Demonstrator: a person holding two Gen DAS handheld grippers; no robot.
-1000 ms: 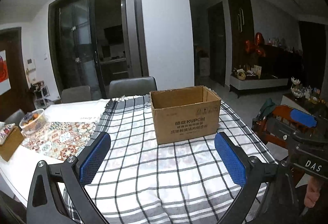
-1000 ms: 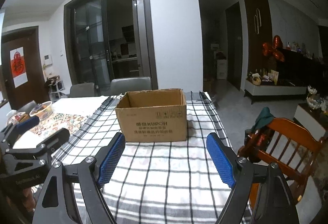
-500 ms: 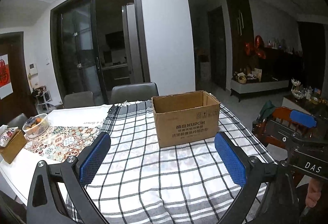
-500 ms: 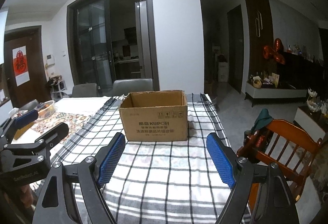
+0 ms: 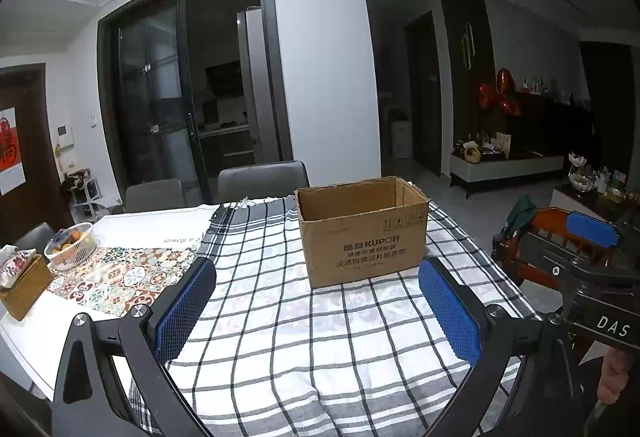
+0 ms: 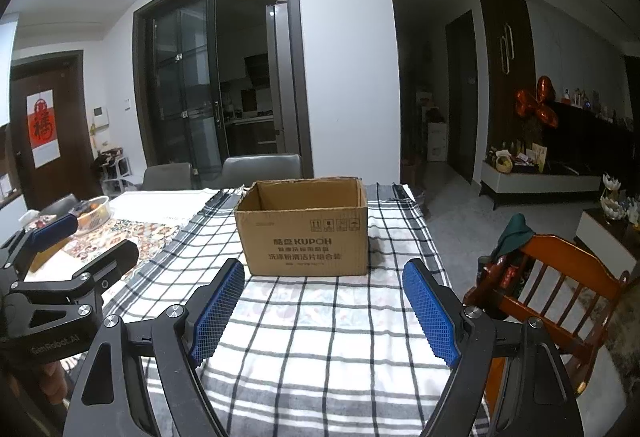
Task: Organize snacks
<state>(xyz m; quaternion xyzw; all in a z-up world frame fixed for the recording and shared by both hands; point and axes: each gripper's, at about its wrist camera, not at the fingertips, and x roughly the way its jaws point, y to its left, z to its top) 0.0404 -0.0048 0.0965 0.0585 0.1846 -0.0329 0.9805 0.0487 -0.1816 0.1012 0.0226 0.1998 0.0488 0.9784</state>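
Fingers of both grippers spread wide, empty, above the checked tablecloth (image 5: 304,317) facing a cardboard box (image 6: 304,237).

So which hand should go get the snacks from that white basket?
Probably the left gripper: the snack basket sits on its side of the table, while the right gripper faces the cardboard box. Both are open.

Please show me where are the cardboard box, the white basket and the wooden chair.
cardboard box (image 6: 306,237): right wrist view, on its printed front wall.
white basket (image 5: 74,251): left wrist view, on its ribbed side wall.
wooden chair (image 6: 560,279): right wrist view, on the slats of its back.
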